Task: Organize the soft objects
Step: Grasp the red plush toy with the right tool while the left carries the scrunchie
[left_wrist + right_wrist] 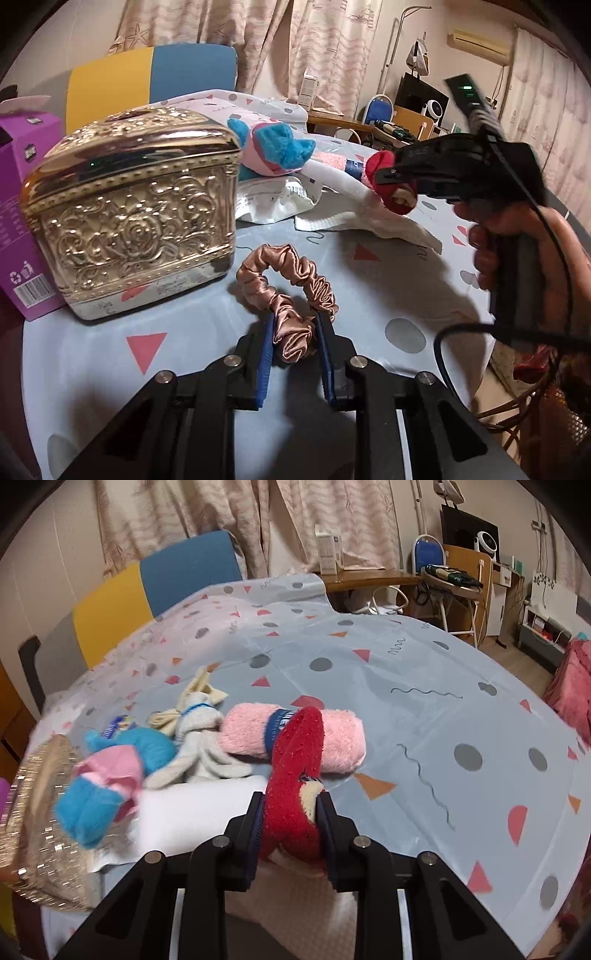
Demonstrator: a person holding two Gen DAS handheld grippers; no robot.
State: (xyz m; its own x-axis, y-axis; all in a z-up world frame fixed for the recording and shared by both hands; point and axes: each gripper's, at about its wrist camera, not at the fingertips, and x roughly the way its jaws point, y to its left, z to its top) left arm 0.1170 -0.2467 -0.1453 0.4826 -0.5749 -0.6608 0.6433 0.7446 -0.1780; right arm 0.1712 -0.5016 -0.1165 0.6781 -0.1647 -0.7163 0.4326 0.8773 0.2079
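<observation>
My left gripper (295, 332) is shut on a rose-gold satin scrunchie (291, 291) that rests on the patterned tablecloth. My right gripper (291, 808) is shut on a red plush sock (295, 768); it also shows in the left wrist view (388, 181), held above the table. Behind the sock lie a rolled pink towel (295, 734), a white cloth toy (199, 746) and a blue and pink plush (110, 775).
An ornate gold box (136, 206) stands at the left, with a purple carton (22, 206) behind it. A white cloth (391, 225) and a white packet (273, 199) lie on the tablecloth (406, 686). A yellow and blue chair (147, 77) is beyond the table.
</observation>
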